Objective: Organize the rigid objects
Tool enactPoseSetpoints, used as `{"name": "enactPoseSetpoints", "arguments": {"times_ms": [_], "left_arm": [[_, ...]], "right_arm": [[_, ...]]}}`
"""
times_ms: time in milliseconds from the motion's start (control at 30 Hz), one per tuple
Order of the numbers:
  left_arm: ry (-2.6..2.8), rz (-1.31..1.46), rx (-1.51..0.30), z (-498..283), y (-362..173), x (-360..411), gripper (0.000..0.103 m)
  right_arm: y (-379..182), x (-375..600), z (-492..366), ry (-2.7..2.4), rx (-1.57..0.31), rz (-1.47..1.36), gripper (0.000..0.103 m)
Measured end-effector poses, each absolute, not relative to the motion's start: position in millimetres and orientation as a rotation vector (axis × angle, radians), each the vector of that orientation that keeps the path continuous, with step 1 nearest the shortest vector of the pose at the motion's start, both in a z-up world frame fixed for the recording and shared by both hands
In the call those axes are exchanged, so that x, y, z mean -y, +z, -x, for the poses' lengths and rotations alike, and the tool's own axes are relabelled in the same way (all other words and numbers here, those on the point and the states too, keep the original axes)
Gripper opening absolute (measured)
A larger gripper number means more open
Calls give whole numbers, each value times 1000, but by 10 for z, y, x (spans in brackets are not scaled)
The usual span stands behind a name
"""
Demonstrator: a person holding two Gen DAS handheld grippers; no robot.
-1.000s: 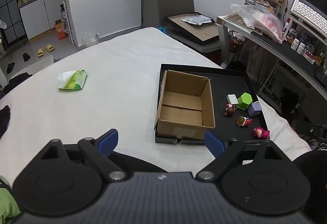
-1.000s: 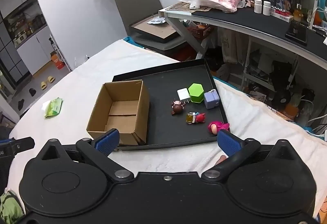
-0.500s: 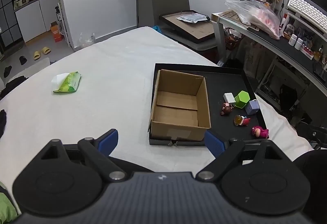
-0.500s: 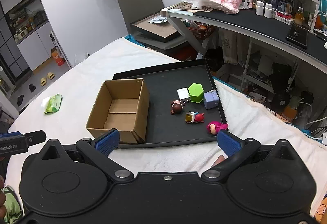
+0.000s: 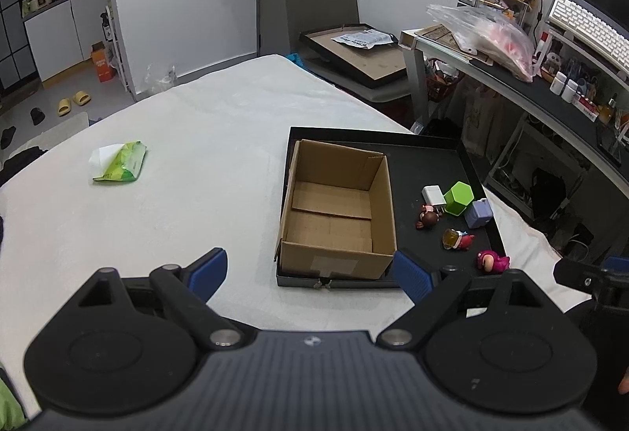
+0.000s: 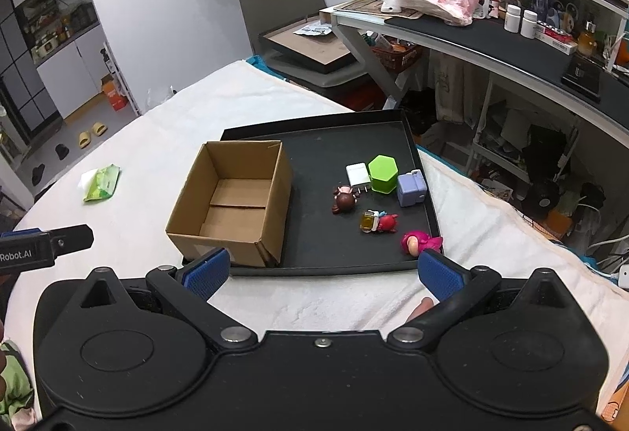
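Left claw (image 5: 310, 271) spread wide, empty, above white cloth-covered table (image 5: 188, 163). Right claw (image 6: 320, 269) also spread wide, empty, near edge of black shallow tray (image 6: 326, 267). Open brown cardboard box (image 6: 232, 203) sits in tray's left part. To its right on tray: white plug adapter (image 6: 357, 174), green hexagonal block (image 6: 383, 174), lilac cube (image 6: 411, 188), brown figurine (image 6: 344, 199), red figurine with yellow jar (image 6: 378, 221), pink plush-like toy (image 6: 420, 241). Green tissue pack (image 5: 120, 166) well apart on table.

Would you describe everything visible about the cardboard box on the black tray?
The cardboard box is plain brown corrugated card, rectangular, upright and open-topped, with nothing visible inside; folded flaps form its floor. A pale tape strip or label marks its near wall. It sits on the left part of the black tray, apart from the small toys to its right. Neither gripper touches it.
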State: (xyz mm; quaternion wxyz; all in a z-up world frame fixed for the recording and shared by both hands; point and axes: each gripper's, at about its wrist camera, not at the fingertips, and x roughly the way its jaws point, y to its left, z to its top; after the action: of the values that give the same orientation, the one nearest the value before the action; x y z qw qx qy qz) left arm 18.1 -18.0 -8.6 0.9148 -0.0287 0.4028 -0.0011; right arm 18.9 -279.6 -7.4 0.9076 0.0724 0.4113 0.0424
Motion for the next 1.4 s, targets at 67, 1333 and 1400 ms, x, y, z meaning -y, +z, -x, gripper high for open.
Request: {"name": "enactPoseSetpoints", "arguments": {"times_ms": [67,1333,1400], "left_arm": [[1,59,-830,-180,-84,172,90],[-28,49,-814,-86,4,250,90],[-29,45,-810,-75,20,262,90]], "right_arm": [[-68,2784,-177,92,-847,-153,103],[-10,2830,-134,64,-813,-141,103],[6,2834,-125,62,-809,-139,103]]}}
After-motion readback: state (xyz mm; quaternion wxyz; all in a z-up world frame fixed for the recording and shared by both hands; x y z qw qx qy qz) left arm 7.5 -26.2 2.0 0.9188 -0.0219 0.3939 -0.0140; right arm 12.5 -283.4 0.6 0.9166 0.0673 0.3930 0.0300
